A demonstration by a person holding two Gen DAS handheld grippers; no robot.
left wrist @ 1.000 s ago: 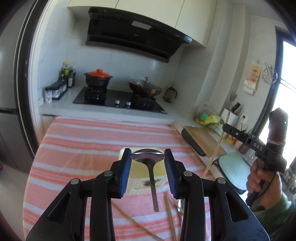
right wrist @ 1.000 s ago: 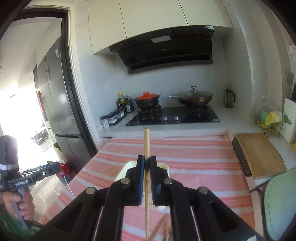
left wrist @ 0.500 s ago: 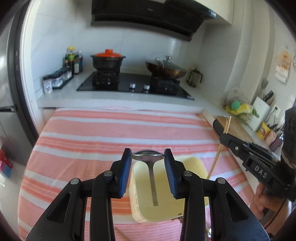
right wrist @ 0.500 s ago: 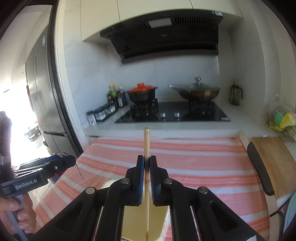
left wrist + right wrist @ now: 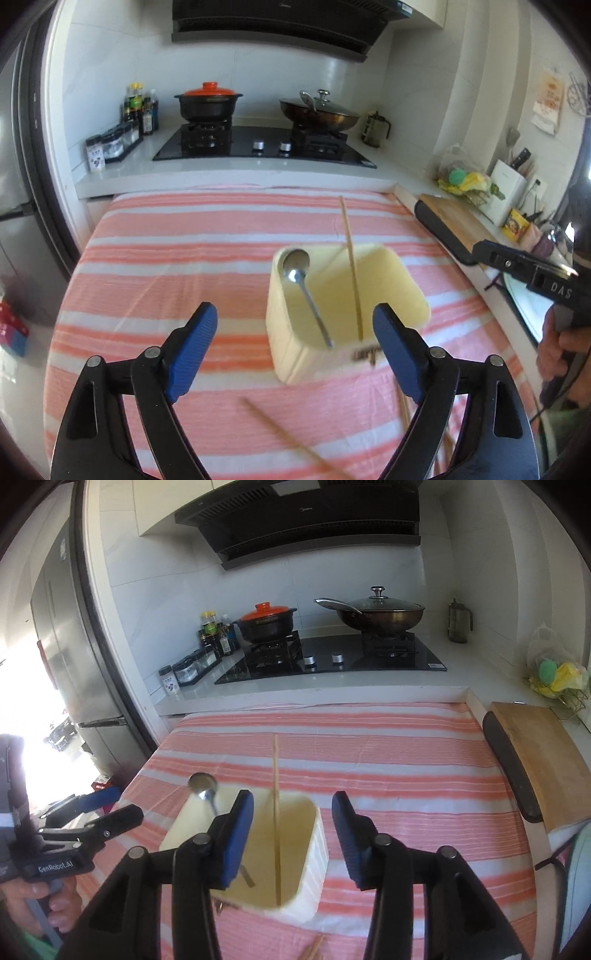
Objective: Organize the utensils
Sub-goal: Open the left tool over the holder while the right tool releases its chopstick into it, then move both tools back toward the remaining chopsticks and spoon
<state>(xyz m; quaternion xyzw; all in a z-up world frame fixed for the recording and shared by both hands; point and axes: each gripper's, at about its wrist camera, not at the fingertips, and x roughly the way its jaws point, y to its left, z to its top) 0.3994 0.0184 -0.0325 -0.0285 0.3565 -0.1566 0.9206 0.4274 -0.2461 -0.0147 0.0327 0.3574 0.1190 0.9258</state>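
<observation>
Kitchen with a gas stove (image 5: pixel 264 142) behind; a striped cloth (image 5: pixel 166 258) covers the worktop. On it stands a pale yellow tub (image 5: pixel 295 354) holding a metal spoon (image 5: pixel 304 280) — bowl up against the far left corner — and one upright chopstick (image 5: pixel 352 269). Left gripper (image 5: pixel 291 345): jaws opening wide, gripping nothing, spoon beyond them. Right gripper (image 5: pixel 293 829): jaws opening, chopstick standing free between them, untouched by either pad. More chopsticks (image 5: pixel 291 435) lie on the cloth in front of the tub.
</observation>
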